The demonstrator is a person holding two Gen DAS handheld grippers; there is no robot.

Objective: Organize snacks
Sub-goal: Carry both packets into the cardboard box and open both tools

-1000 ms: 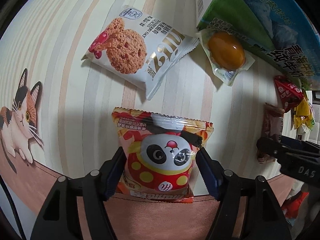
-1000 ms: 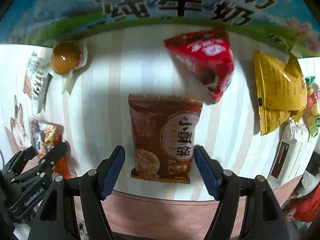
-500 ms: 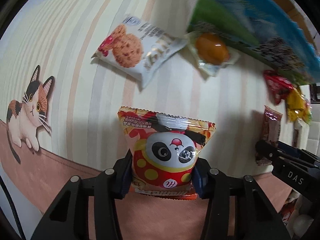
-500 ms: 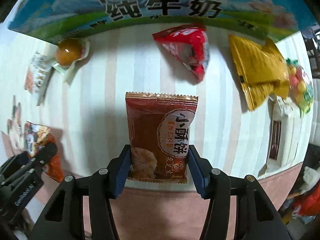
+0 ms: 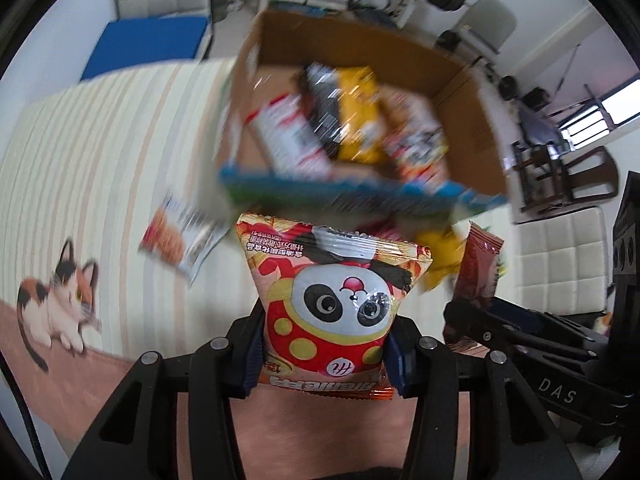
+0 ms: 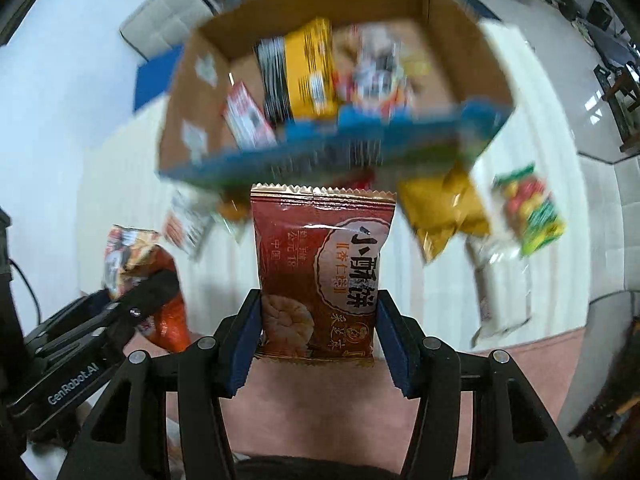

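Note:
My left gripper is shut on a red and orange panda snack packet and holds it up off the table. My right gripper is shut on a brown pastry packet, also lifted. Ahead of both stands an open cardboard box with a blue and green front, holding several snack packets; it also shows in the right wrist view. The right gripper with its brown packet shows at the right of the left wrist view. The left gripper with the panda packet shows at the left of the right wrist view.
On the striped tablecloth lie a white cookie packet, yellow packets, a green and red candy bag and a white packet. A cat picture marks the cloth's left edge. Chairs and gear stand beyond the table.
Both grippers closed on their packets, then rose and tilted up. The box's open top has come into view, and the scene is blurred by motion.

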